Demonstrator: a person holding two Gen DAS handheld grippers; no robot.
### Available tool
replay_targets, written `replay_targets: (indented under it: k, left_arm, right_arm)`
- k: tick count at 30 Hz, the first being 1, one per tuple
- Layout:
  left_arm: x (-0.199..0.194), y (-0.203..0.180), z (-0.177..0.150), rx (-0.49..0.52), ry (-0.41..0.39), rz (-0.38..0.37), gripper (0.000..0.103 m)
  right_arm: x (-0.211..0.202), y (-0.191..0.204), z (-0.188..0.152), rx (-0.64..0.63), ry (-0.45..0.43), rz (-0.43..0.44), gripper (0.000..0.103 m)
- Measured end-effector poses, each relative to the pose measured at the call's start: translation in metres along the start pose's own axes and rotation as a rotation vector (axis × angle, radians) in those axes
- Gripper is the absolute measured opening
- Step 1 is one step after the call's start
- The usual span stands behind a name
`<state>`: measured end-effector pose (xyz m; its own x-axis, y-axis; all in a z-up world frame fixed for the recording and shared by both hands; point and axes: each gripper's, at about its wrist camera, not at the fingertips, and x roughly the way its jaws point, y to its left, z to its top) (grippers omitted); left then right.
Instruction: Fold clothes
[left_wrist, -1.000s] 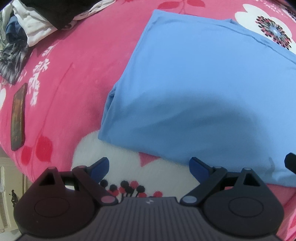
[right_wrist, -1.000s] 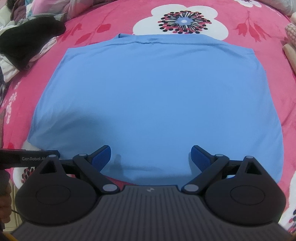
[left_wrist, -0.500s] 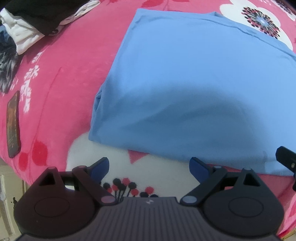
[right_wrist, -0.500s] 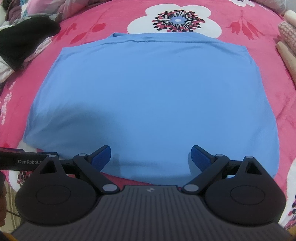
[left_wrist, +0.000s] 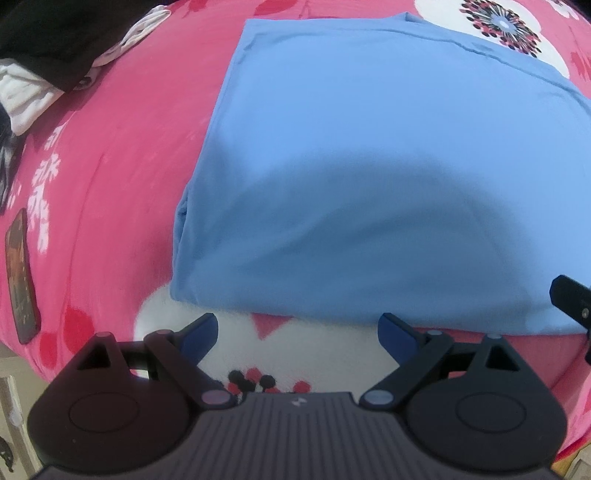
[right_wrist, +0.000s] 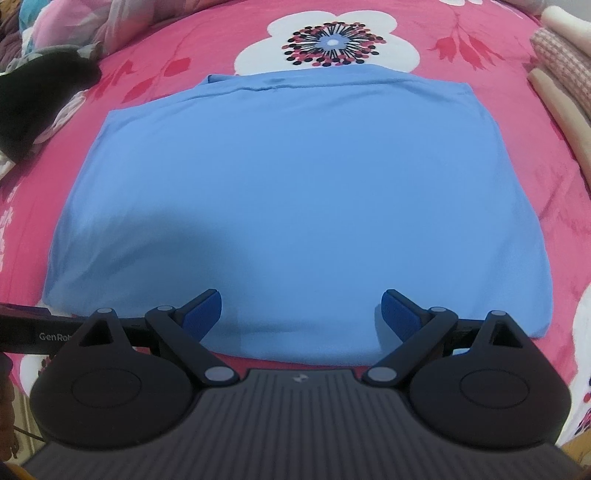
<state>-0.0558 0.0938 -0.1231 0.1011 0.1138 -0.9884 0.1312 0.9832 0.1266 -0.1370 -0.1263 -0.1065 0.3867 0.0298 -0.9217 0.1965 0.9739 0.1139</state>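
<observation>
A light blue garment lies folded into a flat rectangle on the pink flowered bedspread. In the right wrist view the same blue garment fills the middle of the frame. My left gripper is open, just short of the garment's near edge, with nothing between its blue-padded fingers. My right gripper is open too, hovering over the near edge with nothing held. The tip of the right gripper shows at the right border of the left wrist view.
A heap of black and white clothes lies at the back left. A dark flat phone-like object rests near the bed's left edge. Beige rolled items sit at the right side of the bed.
Both grippers have drawn back and up a little from the garment, so more of it and the bedspread shows. Both stay open and the garment has not moved.
</observation>
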Motion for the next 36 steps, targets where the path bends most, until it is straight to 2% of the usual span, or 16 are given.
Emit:
replay_targets:
  k: [9, 16, 23, 31, 36]
  left_arm:
    - [0.004, 0.012, 0.004, 0.046, -0.004, -0.022, 0.094]
    - [0.002, 0.014, -0.012, 0.191, -0.161, -0.131, 0.094]
    - [0.020, 0.034, -0.021, 0.199, -0.178, -0.216, 0.097]
    - [0.027, 0.033, -0.028, 0.281, -0.189, -0.192, 0.103]
    - [0.028, 0.034, -0.029, 0.270, -0.188, -0.177, 0.103]
  right_arm:
    - [0.001, 0.008, 0.001, 0.032, -0.006, -0.020, 0.094]
    - [0.008, 0.006, 0.002, 0.094, 0.038, -0.021, 0.094]
    - [0.010, 0.009, 0.003, 0.082, 0.017, -0.074, 0.094]
    - [0.018, 0.016, 0.013, 0.058, 0.006, -0.112, 0.094]
    - [0.030, 0.012, 0.017, 0.062, 0.011, -0.148, 0.094]
